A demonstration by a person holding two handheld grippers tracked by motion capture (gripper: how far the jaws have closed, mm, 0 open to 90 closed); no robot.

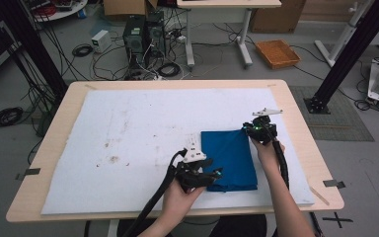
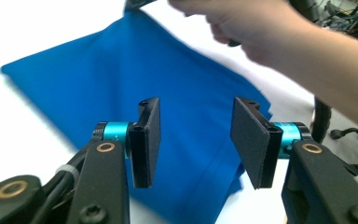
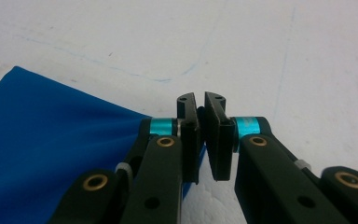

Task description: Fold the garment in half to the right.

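On the white mat (image 1: pixel 128 123), left hand-held gripper (image 2: pixel 196 140) gapes; right (image 3: pixel 201 140) pinches blue cloth (image 1: pixel 229 158)

One folded blue cloth (image 1: pixel 230 159) on one white foam mat (image 1: pixel 128 133); one wooden table (image 1: pixel 54 123); two grippers, left gripper (image 1: pixel 216 174) and right gripper (image 1: pixel 249 129); on floor beyond: one orange basket (image 1: pixel 277 53), two computer towers (image 1: pixel 143 34)

smooth matt blue cloth (image 1: pixel 231 159); white mat (image 1: pixel 128 128) looks like rough, stained foam.
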